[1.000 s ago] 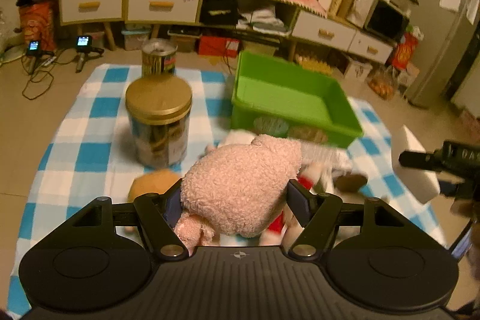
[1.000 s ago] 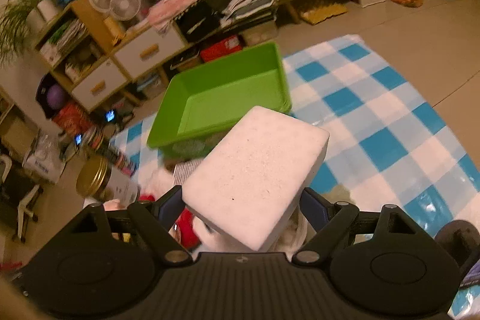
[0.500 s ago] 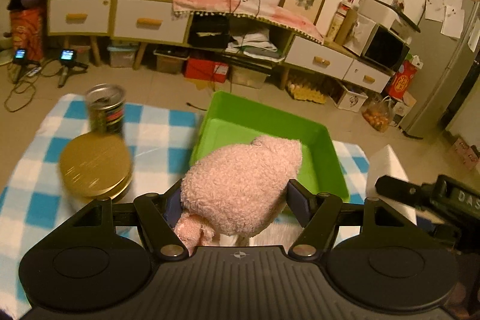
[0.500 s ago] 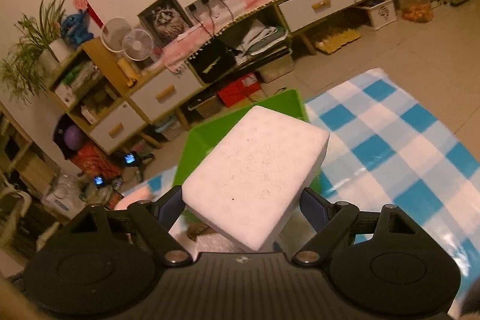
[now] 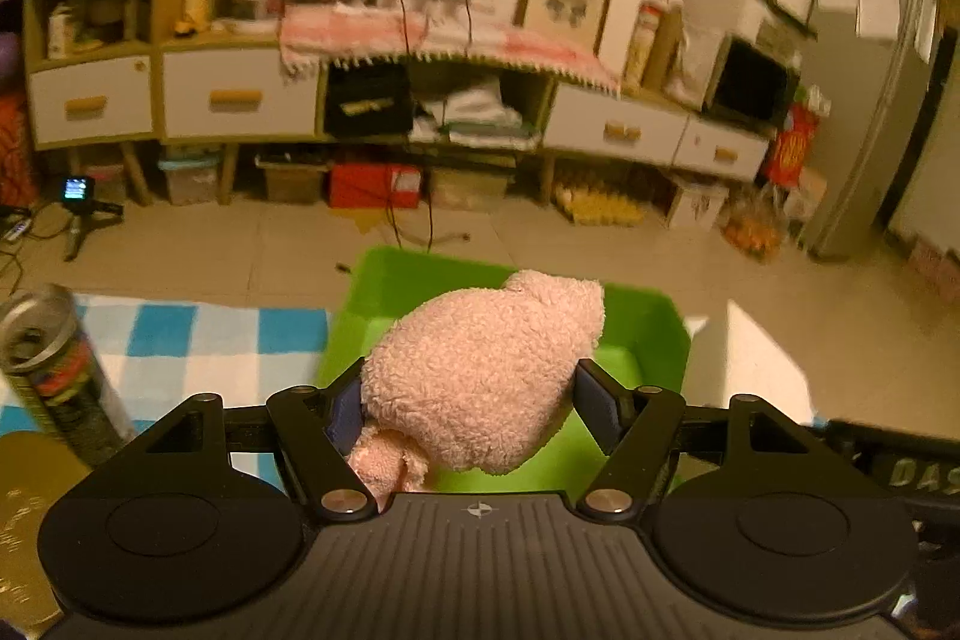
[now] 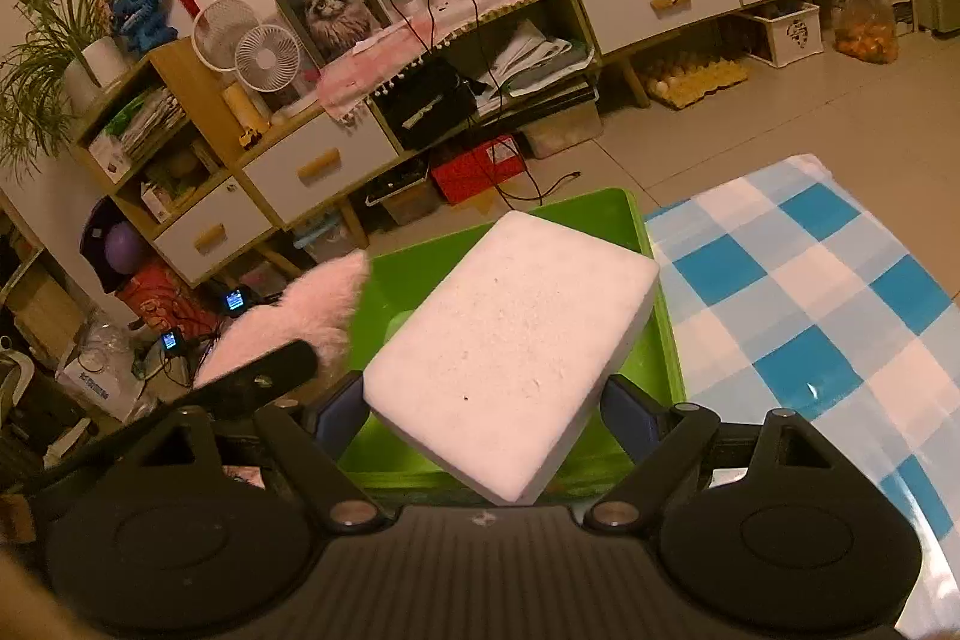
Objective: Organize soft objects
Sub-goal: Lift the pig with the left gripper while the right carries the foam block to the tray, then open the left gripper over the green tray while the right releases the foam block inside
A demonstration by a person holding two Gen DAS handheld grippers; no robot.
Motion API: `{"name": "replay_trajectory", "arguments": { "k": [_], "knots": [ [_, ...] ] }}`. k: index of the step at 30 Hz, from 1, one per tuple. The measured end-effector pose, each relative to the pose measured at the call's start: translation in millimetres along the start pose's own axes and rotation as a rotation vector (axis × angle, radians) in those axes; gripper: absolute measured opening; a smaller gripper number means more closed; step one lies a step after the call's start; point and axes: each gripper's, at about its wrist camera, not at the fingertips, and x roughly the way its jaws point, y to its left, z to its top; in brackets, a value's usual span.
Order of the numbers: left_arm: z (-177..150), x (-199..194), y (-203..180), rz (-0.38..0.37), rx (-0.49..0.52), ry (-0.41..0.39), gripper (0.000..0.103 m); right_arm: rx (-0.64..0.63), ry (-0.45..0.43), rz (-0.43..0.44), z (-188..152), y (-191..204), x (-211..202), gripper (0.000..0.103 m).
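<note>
My left gripper [image 5: 474,406] is shut on a pink plush toy [image 5: 480,370], which hangs above the near part of the green bin [image 5: 654,322]. My right gripper [image 6: 486,415] is shut on a white sponge block [image 6: 510,346], held over the same green bin [image 6: 660,358]. In the right wrist view the pink plush toy [image 6: 300,322] and a finger of the left gripper show at the left, above the bin's left side. In the left wrist view the white sponge [image 5: 762,370] and part of the right gripper show at the right. The bin floor that shows looks bare.
A blue and white checked cloth [image 6: 810,316] lies under the bin on the tiled floor. A tall can [image 5: 54,370] and a gold-lidded jar [image 5: 24,508] stand on the cloth at the left. Low cabinets [image 5: 240,100] and boxes line the far wall.
Both grippers moved forward from above the toy pile to above the green bin, still holding the plush and the sponge. The can and jar slid to the left edge of the left wrist view.
</note>
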Motion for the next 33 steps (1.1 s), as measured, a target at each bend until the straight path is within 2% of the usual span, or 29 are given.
{"name": "replay_trajectory", "arguments": {
  "k": [4,8,13,15,20,26,29,31,33],
  "knots": [
    [-5,22,1,0.071,0.032,0.118,0.069,0.004,0.032,-0.02,-4,-6,12,0.053],
    [-11,25,6,0.087,0.015,0.152,0.069,-0.026,0.036,-0.047,-6,-6,15,0.053],
    [-16,33,12,0.139,-0.05,0.268,0.069,-0.032,0.041,-0.051,-6,-5,15,0.053],
    [-21,34,15,0.143,-0.072,0.29,0.068,-0.043,0.043,-0.053,-6,-3,16,0.053],
    [-23,30,17,0.145,-0.07,0.272,0.068,-0.065,0.036,-0.053,-8,0,16,0.053],
    [-20,27,21,0.112,-0.103,0.204,0.07,-0.042,0.043,-0.04,-6,-2,16,0.057],
    [-20,27,24,0.087,-0.104,0.191,0.075,-0.014,0.057,-0.029,-5,-5,16,0.061],
    [-19,24,21,0.086,-0.092,0.173,0.085,-0.005,0.06,-0.028,-4,-5,15,0.066],
    [-17,20,19,0.076,-0.076,0.16,0.088,-0.001,0.06,-0.023,-4,-5,14,0.067]
  ]
}}
